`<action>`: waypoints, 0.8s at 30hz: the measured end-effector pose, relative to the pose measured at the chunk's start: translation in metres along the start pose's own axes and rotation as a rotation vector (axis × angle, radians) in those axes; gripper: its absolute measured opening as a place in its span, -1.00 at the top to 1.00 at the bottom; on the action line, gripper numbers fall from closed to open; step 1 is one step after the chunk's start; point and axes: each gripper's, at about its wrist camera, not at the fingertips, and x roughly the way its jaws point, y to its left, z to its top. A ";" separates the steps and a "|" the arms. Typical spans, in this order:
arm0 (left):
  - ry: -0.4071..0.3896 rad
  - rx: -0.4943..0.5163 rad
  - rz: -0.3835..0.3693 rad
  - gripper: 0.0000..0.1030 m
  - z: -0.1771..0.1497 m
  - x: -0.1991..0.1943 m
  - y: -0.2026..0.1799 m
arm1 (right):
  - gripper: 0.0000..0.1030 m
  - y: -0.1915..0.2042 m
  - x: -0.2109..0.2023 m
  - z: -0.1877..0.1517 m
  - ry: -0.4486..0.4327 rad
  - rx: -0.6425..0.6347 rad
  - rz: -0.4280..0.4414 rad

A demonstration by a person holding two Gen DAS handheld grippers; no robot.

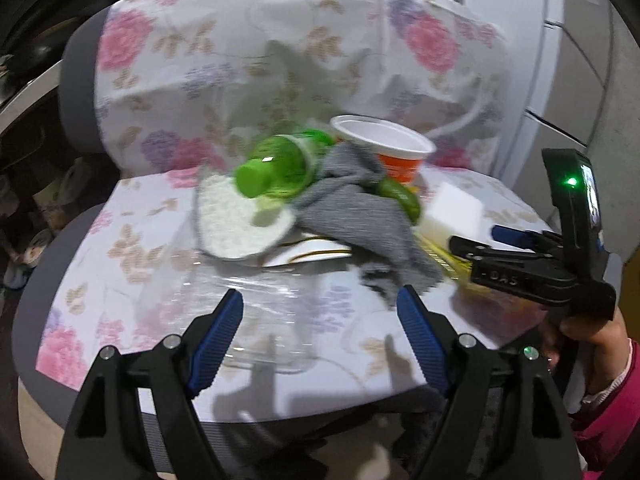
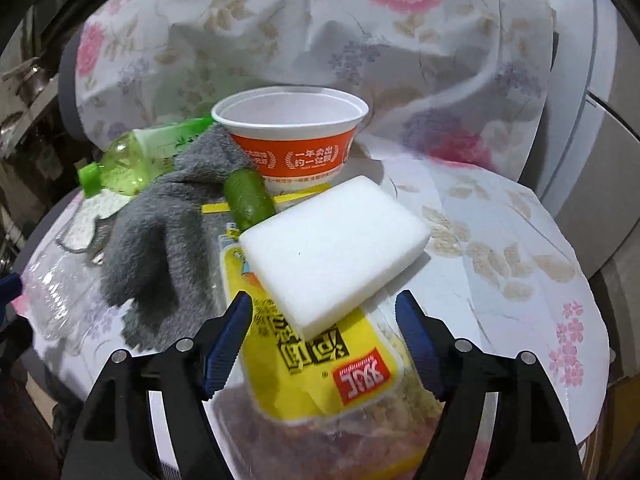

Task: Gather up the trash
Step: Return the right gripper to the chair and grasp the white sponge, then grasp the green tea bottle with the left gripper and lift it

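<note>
Trash lies heaped on a chair seat under a floral cloth (image 1: 120, 240). In the left wrist view my left gripper (image 1: 320, 296) is open above crumpled clear plastic (image 1: 248, 304), touching nothing. Behind it lie a green bottle (image 1: 276, 168), a grey cloth (image 1: 360, 216), an orange-and-white cup (image 1: 384, 148) and a white foam block (image 1: 452, 208). My right gripper (image 2: 323, 298) is open over a yellow snack packet (image 2: 320, 364). The foam block (image 2: 332, 248) rests on that packet, its near corner between the jaws, and the pads press on nothing. The cup (image 2: 292, 140) stands upright behind.
A white round pad (image 1: 236, 220) lies under the bottle's cap, and a small green roll (image 2: 248, 196) sits beside the grey cloth (image 2: 160, 232). The chair back (image 2: 360, 40) rises behind the pile. White cabinets (image 1: 580, 60) stand to the right. A hand in a pink sleeve (image 1: 600, 360) holds the right gripper (image 1: 476, 240).
</note>
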 end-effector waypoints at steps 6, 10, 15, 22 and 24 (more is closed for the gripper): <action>0.031 -0.068 0.053 -0.49 -0.005 0.004 0.031 | 0.08 0.007 0.009 0.001 0.008 -0.021 -0.055; 0.034 -0.089 0.056 -0.49 -0.008 0.001 0.042 | 0.22 0.007 -0.015 0.000 -0.068 -0.017 -0.061; 0.021 -0.098 0.043 -0.52 -0.001 0.000 0.048 | 0.30 0.000 -0.063 -0.003 -0.162 -0.010 -0.059; -0.022 -0.051 0.001 -0.62 0.047 0.013 0.040 | 0.28 -0.011 -0.106 -0.016 -0.216 -0.005 -0.046; -0.025 -0.038 -0.020 -0.62 0.066 0.025 0.037 | 0.28 -0.014 -0.109 -0.017 -0.219 0.001 -0.032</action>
